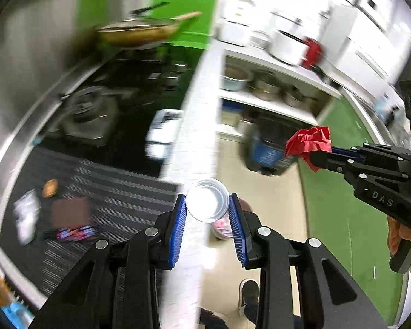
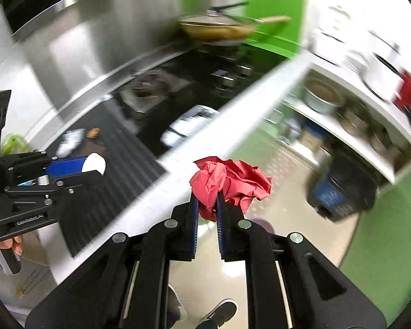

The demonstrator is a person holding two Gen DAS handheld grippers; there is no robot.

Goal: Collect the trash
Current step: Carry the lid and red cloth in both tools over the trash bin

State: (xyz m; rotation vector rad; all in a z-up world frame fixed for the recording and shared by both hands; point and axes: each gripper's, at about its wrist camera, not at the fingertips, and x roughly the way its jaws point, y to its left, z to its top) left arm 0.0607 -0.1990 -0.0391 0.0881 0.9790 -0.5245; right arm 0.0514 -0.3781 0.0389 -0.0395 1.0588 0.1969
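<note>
My left gripper [image 1: 207,205] is shut on a clear plastic cup [image 1: 207,203], gripped by its sides between the blue pads, above the white counter edge [image 1: 197,142]. In the right wrist view the same cup [image 2: 94,163] shows at the far left in the left gripper [image 2: 96,168]. My right gripper [image 2: 207,203] is shut on a crumpled red paper [image 2: 230,181], most of which sticks out past the fingertips. The left wrist view shows the red paper [image 1: 309,141] at the right, in the right gripper [image 1: 313,157]. Both grippers point down over the floor beside the counter.
On the striped dark mat [image 1: 117,189] lie a white crumpled wrapper [image 1: 27,213], a brown piece [image 1: 50,187] and a colourful wrapper [image 1: 74,233]. A pan [image 1: 139,28] sits on the stove. A black bin with a blue label [image 1: 268,150] stands below shelves of pots. A person's shoe [image 1: 249,292] is on the floor.
</note>
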